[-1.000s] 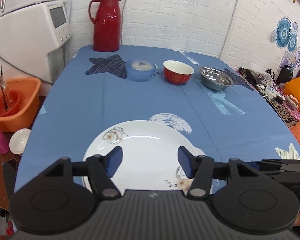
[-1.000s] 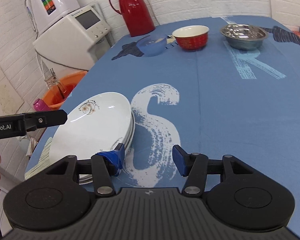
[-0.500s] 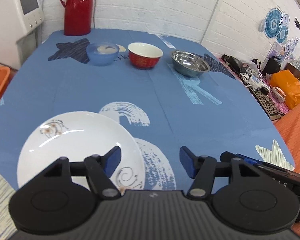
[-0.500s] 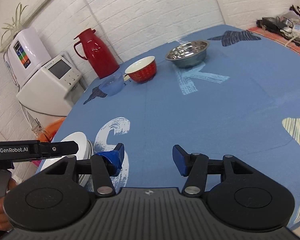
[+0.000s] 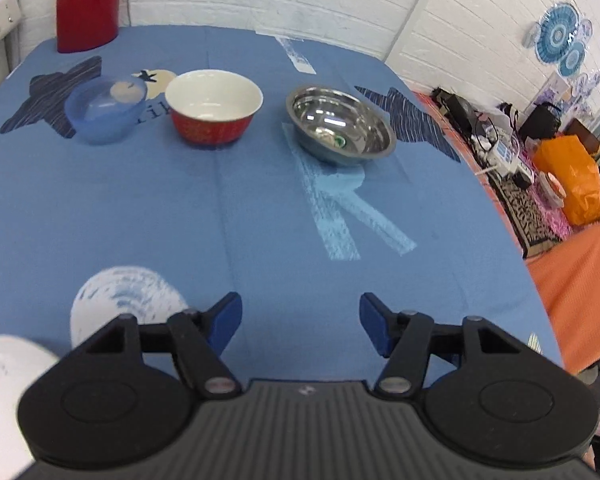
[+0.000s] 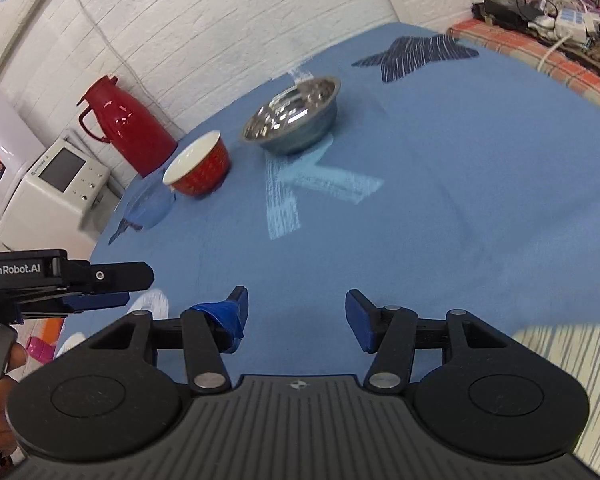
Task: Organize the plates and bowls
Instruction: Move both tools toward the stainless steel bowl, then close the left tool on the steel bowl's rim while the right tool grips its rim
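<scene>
Nearest to me, my left gripper hangs over the blue tablecloth with its blue-padded fingers spread wide and nothing between them; my right gripper is likewise spread and empty, one of its fingertips wrapped in blue tape. In the left wrist view a white plate shows only as a slice at the lower-left corner, cut off by the frame and by the gripper body, so I cannot tell whether it is one plate or a stack; in the right wrist view just a pale sliver appears low on the left, too blurred to name. There the left tool's black body crosses in from the left edge, and part of a hand on its grip is cropped by the frame. Farther out, three bowls stand in a row, each apart from the next: a translucent blue bowl, smeared by motion in the right wrist view; a red bowl with a white inside; a steel bowl on the pale printed letter. Beyond them a red thermos stands at the table's far edge by the white brick wall; its top is cut off in the left wrist view. A white appliance sits off the table beside it.
</scene>
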